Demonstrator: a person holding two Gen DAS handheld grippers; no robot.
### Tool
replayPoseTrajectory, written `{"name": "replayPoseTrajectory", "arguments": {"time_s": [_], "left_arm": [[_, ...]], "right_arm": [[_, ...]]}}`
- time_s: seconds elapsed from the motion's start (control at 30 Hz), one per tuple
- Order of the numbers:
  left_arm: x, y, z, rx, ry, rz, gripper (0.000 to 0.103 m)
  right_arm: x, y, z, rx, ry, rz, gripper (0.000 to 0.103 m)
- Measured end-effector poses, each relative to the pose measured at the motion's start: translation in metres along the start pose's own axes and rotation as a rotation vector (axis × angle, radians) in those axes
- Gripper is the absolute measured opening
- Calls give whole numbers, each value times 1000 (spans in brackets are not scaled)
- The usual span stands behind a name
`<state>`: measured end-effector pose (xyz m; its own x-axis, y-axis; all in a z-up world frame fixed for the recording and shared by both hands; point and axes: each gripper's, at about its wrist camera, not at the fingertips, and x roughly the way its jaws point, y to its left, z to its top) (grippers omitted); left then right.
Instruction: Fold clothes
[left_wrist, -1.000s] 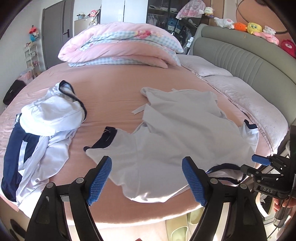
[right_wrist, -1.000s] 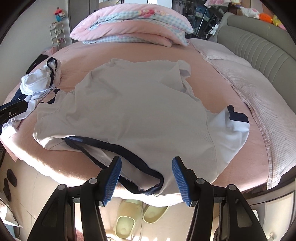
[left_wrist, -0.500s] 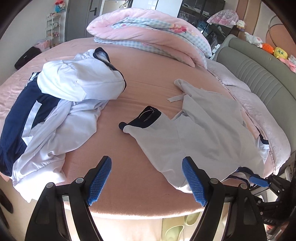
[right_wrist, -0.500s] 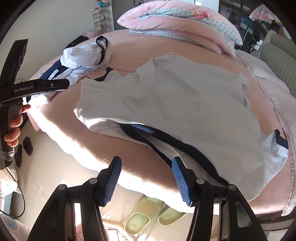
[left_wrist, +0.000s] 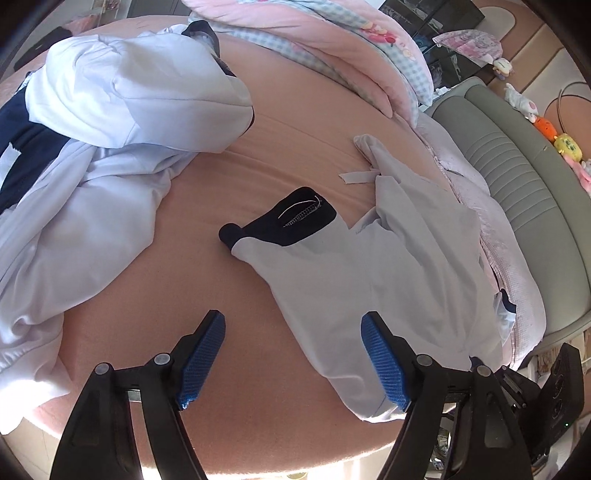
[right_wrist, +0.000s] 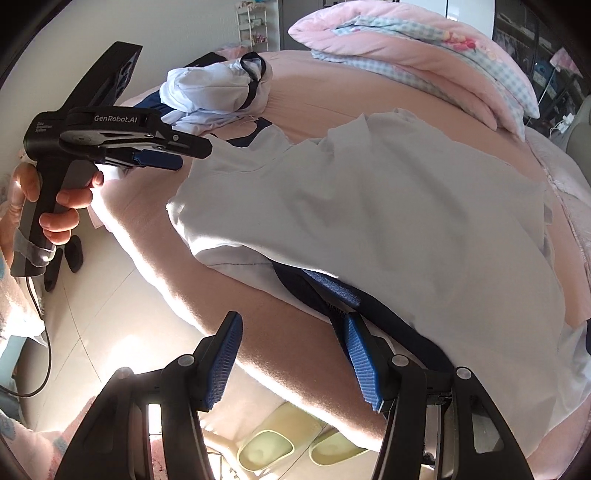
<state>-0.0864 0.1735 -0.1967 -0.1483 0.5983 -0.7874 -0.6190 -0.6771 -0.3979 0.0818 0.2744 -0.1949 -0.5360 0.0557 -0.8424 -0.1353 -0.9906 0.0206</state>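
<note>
Spread flat on the pink bed (left_wrist: 303, 155), near its front edge: a pale grey shirt (left_wrist: 388, 280) with navy trim, one navy sleeve cuff (left_wrist: 295, 221) pointing toward the bed's left side, navy collar band (right_wrist: 332, 291) hanging just over the front edge in the right wrist view. Lying much as half a second ago, no fold yet made.

Left tongs (left_wrist: 293, 360) spread wide, holding nothing, poised above the front edge with the right blue pad (left_wrist: 384, 365) over the shirt's near hem and the left pad over bare sheet. Closer to the bed than half a second ago, the cuff now larger and nearer the middle of the view. Seen also from the right wrist view (right_wrist: 159, 159), gripped by a hand (right_wrist: 55, 206) off the bed's left front edge, nearer and higher in that view than before.

Right tongs (right_wrist: 291, 360) likewise spread and empty, at the front edge, the right pad (right_wrist: 360, 362) just beside the navy collar band, touching or not cannot be told. Moved slightly in toward the collar since the earlier frame.

Heaped toward the bed's left side, well apart from the shirt: a white and navy jacket (left_wrist: 122, 110). At the far edge, a folded pink quilt (left_wrist: 332, 40). Below the front edge on the floor, pale green slippers (right_wrist: 288, 443).
</note>
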Motion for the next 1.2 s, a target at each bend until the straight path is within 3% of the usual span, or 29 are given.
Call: {"name": "replayPoseTrajectory", "arguments": {"time_s": [0.33, 0.83, 0.9, 0.93, 0.97, 1.07, 1.2], "left_arm": [[22, -7, 19, 16, 56, -31, 69], [23, -14, 12, 97, 12, 73, 24], [22, -15, 11, 103, -4, 87, 14], [21, -15, 11, 100, -12, 94, 12], [21, -16, 11, 99, -17, 99, 9], [17, -22, 11, 118, -46, 116, 5], [8, -25, 12, 129, -85, 123, 4]], "right_arm": [[15, 9, 28, -29, -61, 18, 57], [36, 6, 36, -10, -43, 140, 57], [37, 4, 40, 8, -39, 162, 56], [37, 4, 43, 17, -43, 167, 54], [37, 3, 44, 28, -46, 165, 40], [37, 2, 44, 64, -43, 181, 17], [31, 5, 38, 74, -29, 243, 10]]}}
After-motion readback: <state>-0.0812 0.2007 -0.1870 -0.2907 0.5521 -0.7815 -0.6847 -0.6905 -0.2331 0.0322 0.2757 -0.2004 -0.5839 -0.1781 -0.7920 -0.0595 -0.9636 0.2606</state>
